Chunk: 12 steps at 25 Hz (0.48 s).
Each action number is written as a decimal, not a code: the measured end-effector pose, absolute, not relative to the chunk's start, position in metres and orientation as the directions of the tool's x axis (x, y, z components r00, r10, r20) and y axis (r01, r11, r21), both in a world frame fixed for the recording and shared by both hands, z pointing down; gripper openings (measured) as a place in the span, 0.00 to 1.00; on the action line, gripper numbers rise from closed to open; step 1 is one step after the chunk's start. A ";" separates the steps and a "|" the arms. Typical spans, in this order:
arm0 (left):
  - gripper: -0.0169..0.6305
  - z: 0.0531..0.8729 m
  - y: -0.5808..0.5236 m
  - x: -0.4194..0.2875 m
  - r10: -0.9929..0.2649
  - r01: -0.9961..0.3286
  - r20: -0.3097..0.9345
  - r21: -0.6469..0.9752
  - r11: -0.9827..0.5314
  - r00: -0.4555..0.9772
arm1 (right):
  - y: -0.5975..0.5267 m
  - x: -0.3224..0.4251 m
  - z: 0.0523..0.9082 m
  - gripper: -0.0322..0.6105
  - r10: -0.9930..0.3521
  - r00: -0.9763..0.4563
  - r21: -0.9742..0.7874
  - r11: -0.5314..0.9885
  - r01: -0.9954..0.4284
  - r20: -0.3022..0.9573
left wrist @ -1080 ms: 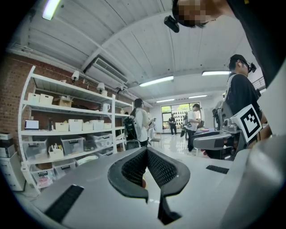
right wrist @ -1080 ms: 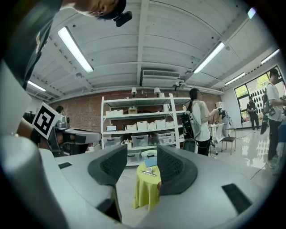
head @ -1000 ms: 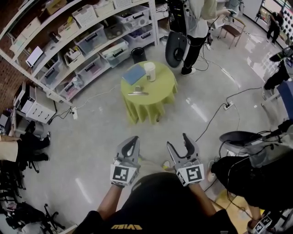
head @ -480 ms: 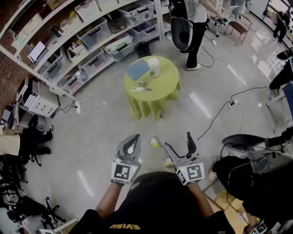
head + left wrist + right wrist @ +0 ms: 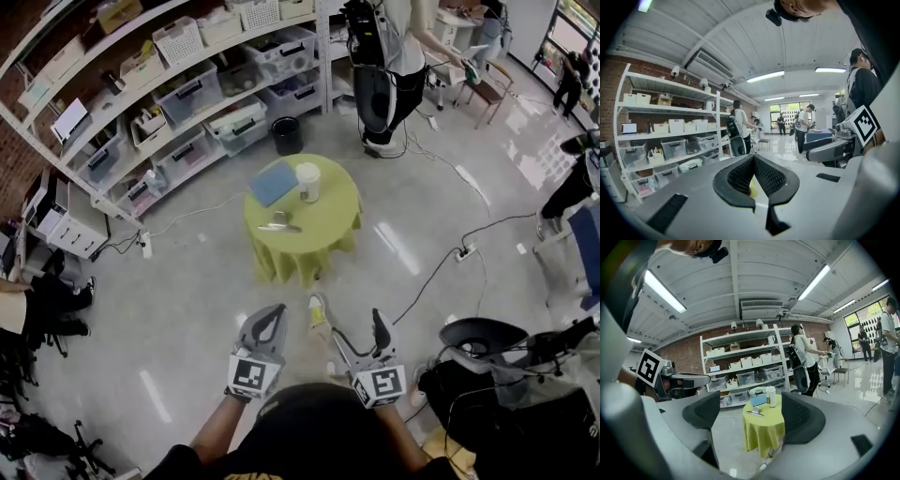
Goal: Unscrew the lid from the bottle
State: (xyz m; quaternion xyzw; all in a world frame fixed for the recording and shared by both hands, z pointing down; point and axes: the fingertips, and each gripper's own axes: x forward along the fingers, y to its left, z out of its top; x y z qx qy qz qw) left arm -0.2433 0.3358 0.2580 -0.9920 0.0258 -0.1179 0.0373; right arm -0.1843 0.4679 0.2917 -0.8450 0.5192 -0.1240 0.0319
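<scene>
Bottle [image 5: 307, 181] stood on the table [image 5: 323, 228], well ahead of both grippers; left gripper [image 5: 271, 314] pinched together, empty; right gripper [image 5: 357, 325] wide, jaws just eased inward, nothing between; an unsteadied grab could topple it

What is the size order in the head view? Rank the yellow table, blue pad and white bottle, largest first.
yellow table
blue pad
white bottle
All three sit together, so nearness to the camera hardly skews this.

My left hand-held gripper [image 5: 273, 311] and right hand-held gripper [image 5: 356, 322] are grey, patterned with black-and-white squares. Ahead, the counter [image 5: 323, 234] cloth is yellow-green, the bottle [image 5: 307, 182] white, the flat pad [image 5: 273, 182] blue.
</scene>
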 end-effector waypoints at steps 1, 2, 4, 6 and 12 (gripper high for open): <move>0.05 0.257 0.329 -0.233 -0.062 -0.046 0.229 -0.076 -0.996 0.971 | 0.461 -0.174 0.290 0.66 -0.888 0.426 -0.174 -0.454 -0.874 0.174; 0.05 0.256 0.322 -0.222 -0.061 -0.046 0.226 -0.073 -0.996 0.972 | 0.452 -0.164 0.287 0.66 -0.890 0.422 -0.164 -0.448 -0.879 0.170; 0.05 0.259 0.307 -0.202 -0.051 -0.035 0.231 -0.072 -0.997 0.972 | 0.435 -0.144 0.284 0.65 -0.892 0.418 -0.150 -0.443 -0.884 0.172; 0.05 0.269 0.295 -0.186 -0.033 -0.014 0.263 -0.072 -0.997 0.964 | 0.420 -0.125 0.285 0.60 -0.889 0.418 -0.156 -0.446 -0.881 0.187; 0.05 0.263 0.236 -0.114 0.003 0.023 0.250 -0.078 -0.997 0.968 | 0.349 -0.053 0.266 0.60 -0.888 0.422 -0.128 -0.446 -0.886 0.181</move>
